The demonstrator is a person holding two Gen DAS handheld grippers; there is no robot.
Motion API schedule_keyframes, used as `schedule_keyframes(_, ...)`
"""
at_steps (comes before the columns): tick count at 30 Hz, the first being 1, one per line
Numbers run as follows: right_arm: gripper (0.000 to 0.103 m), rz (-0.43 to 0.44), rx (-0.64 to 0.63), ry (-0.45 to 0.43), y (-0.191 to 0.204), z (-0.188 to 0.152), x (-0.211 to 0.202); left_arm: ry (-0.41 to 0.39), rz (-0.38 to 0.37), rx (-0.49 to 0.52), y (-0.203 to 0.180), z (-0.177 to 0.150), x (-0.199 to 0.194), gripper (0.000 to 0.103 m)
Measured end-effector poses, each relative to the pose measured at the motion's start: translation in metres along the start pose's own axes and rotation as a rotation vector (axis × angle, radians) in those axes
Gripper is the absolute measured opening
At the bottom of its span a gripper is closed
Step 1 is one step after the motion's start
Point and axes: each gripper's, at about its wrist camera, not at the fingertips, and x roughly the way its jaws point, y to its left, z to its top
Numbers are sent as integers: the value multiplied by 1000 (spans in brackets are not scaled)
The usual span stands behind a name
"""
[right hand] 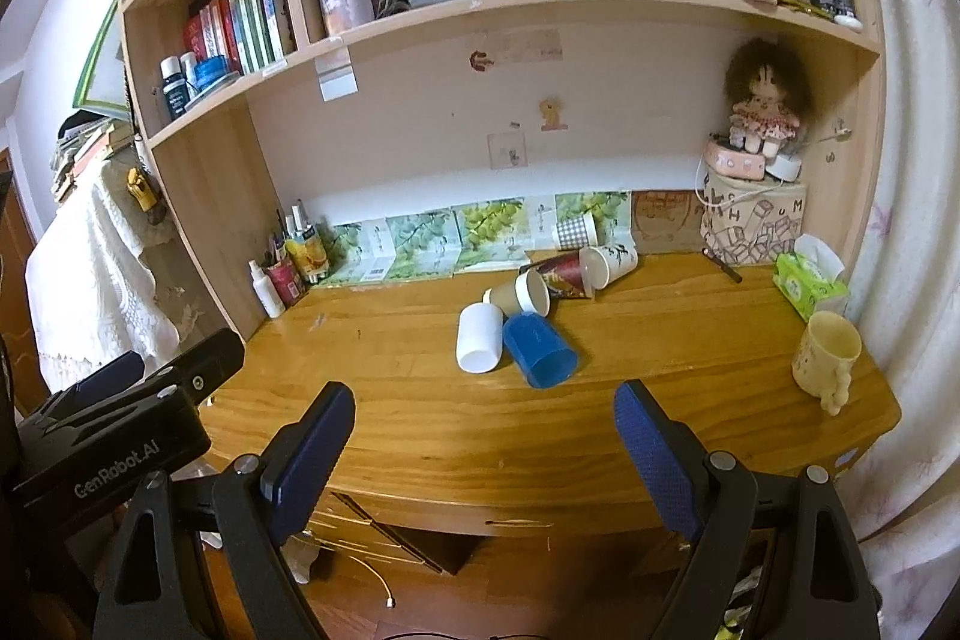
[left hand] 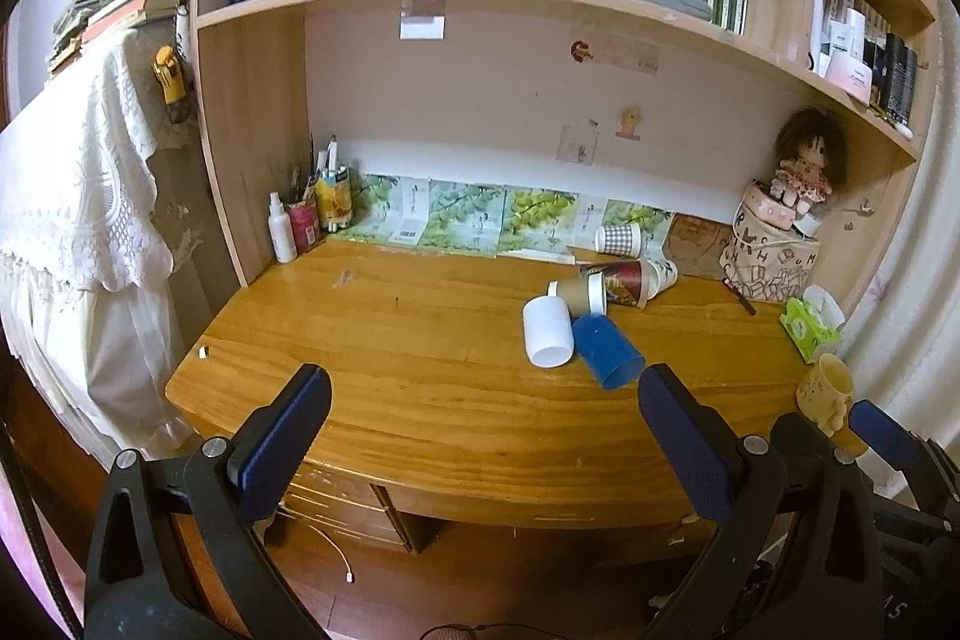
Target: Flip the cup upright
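Both grippers hang before the desk (right hand: pixel 420 418) edge, holding nothing: left gripper (left hand: pixel 483 415) jaws wide apart, right gripper (right hand: pixel 483 427) jaws wide apart. Beyond them, a blue cup (right hand: pixel 539 350) lies on its side, empty mouth facing the cameras, touching a white cup (right hand: pixel 479 338) also lying down. Behind sit toppled paper cups (right hand: pixel 570 274). A yellow mug (right hand: pixel 825 353) stands upright at the right. Farthest, a pen pot (right hand: pixel 287 277) holds brushes.
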Motion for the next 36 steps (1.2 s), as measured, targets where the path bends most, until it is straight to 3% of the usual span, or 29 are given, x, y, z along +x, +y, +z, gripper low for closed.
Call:
schedule_keyframes(11,89,-35,98,61,14,-8,21,116,-24,53,17,2,32,102)
schedule_keyframes(22,89,-27,205,167,4,-5,60,213,-41,96,14,11,72,102)
schedule_keyframes(36,89,58,331,246,-42,34,141,235,-47,138,-22,59,138,102)
